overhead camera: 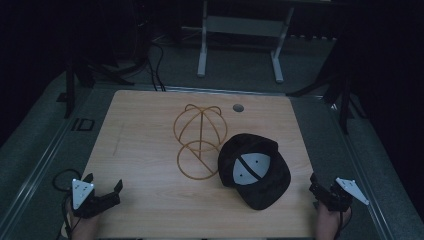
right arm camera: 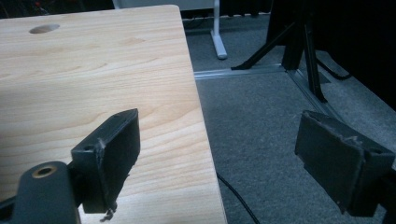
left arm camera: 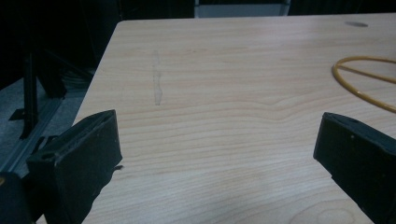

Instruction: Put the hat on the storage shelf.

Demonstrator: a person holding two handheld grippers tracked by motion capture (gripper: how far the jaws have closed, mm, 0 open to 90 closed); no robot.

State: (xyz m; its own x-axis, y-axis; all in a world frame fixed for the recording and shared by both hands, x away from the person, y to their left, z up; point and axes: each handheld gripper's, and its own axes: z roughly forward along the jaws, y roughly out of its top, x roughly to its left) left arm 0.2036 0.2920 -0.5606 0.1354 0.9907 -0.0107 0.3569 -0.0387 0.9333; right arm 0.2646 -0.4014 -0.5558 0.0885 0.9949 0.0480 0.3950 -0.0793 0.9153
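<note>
Plainly unmarked — black cap, wire stand.

A wooden table (round hole near its far edge), probably carpeted floor.

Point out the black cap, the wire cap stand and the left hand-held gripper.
black cap point(overhead camera: 265, 187): high view, on its dark brim.
wire cap stand point(overhead camera: 199, 174): high view, on its base ring.
left hand-held gripper point(overhead camera: 103, 185): high view, midway between its fingertips.
</note>
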